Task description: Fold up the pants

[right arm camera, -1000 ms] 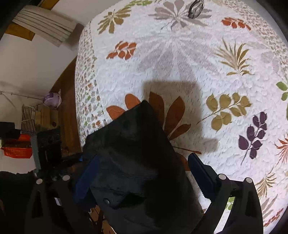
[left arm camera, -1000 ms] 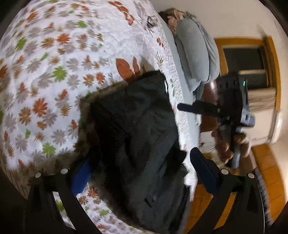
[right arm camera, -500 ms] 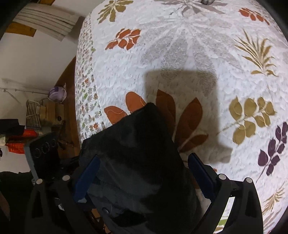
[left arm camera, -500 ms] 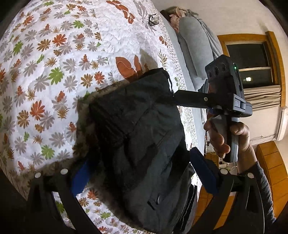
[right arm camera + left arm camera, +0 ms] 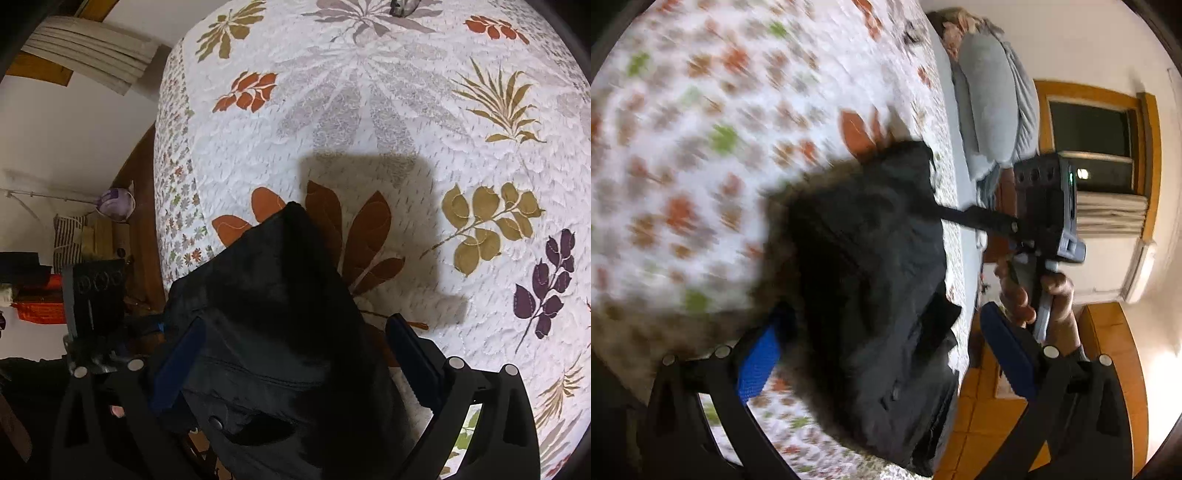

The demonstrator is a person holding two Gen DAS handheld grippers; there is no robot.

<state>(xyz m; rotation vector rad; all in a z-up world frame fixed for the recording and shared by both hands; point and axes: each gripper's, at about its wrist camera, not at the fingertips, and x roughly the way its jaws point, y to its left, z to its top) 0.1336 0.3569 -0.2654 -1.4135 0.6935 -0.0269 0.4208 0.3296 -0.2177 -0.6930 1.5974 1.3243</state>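
Observation:
The black pants [image 5: 871, 280] lie folded in a thick bundle near the corner of the bed. They also show in the right wrist view [image 5: 273, 317]. My left gripper [image 5: 882, 354] is open, its blue-padded fingers on either side of the bundle. My right gripper [image 5: 295, 358] is open too, straddling the bundle from the other side. In the left wrist view the right gripper's finger [image 5: 975, 219] reaches over the far edge of the pants, with the hand [image 5: 1034, 295] on its handle.
The bed carries a white quilt with leaf prints [image 5: 406, 129]. Grey pillows [image 5: 993, 103] lie at its head. A wooden floor [image 5: 1108, 369] and a window [image 5: 1093, 129] are beside the bed. Clutter stands on the floor [image 5: 74, 251] past the bed's corner.
Both grippers have stayed open around the bundle. The left wrist view has swung and blurred; the right gripper has shifted slightly along the pants' far edge.

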